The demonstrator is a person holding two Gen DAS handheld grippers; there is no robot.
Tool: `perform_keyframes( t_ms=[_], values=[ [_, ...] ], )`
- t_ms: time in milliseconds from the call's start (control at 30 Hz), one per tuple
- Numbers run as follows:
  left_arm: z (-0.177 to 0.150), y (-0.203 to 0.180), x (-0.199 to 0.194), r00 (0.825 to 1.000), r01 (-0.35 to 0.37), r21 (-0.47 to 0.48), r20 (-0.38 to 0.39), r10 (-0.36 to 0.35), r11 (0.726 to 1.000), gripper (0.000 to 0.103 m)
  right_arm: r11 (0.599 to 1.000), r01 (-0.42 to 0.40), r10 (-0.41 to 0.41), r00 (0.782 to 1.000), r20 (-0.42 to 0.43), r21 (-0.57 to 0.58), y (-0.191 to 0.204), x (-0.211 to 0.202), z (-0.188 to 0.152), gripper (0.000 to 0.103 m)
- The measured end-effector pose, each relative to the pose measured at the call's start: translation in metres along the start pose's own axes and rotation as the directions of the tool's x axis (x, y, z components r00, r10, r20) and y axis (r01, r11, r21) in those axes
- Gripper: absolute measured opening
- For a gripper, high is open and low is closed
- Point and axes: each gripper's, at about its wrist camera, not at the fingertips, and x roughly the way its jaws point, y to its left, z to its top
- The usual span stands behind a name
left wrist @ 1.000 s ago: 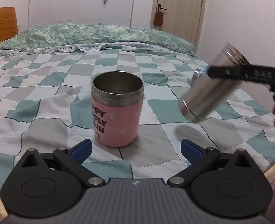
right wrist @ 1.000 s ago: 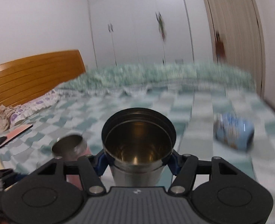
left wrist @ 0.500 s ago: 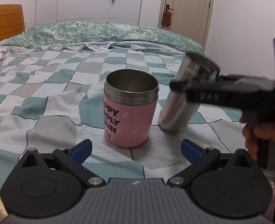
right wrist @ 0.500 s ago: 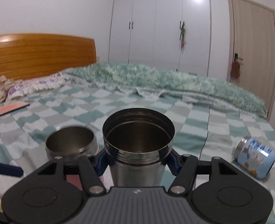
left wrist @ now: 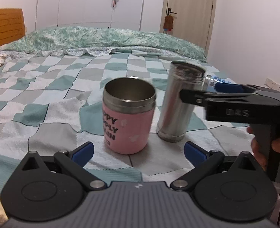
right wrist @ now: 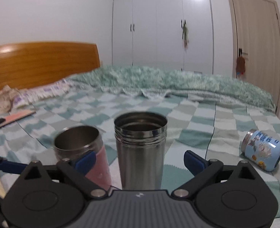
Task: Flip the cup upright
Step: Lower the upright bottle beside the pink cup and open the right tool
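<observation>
The silver cup (right wrist: pixel 141 152) stands up on the bed (right wrist: pixel 225 117), just beside the pink cup (left wrist: pixel 128 115). The right gripper (right wrist: pixel 140 160) is open wide around it, and the left gripper (left wrist: pixel 138 150) is open too. The cup looks hard, smooth and slippery, so hold its sides near the top.

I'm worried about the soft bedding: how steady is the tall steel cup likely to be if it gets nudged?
The steel cup is tall and narrow and stands on a soft quilt, so it probably tips easily. It looks empty, so likely light. Its smooth round wall suggests it would roll once down, like the blue jar lying on its side.
</observation>
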Motion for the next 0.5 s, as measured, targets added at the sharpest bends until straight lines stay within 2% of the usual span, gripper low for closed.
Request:
perform_keyframes(
  t_ms=[100,200,367,500],
  values=[
    [0.001,-0.011,-0.01,0.999,0.021,0.004,0.039,-0.021,1.0,0.103,0.999,0.009,-0.005,0.994,0.112,-0.036,-0.006,-0.038,-0.004,0.103],
    [-0.001,-0.029,-0.025,0.994,0.041,0.012,0.1,-0.042,0.999,0.103,0.998,0.018,-0.008,0.985,0.171,-0.059,-0.014,-0.073,-0.008,0.103],
    [-0.019,-0.058,-0.046,0.969,0.097,0.008,0.227,-0.096,0.995,0.103,0.995,0.058,-0.039,0.975,0.218,-0.08,-0.03,-0.128,-0.028,0.103],
    [-0.039,-0.077,-0.054,0.955,0.104,-0.012,0.282,-0.096,0.995,0.103,0.995,0.082,-0.067,0.976,0.209,-0.063,-0.044,-0.165,-0.053,0.103]
  ],
)
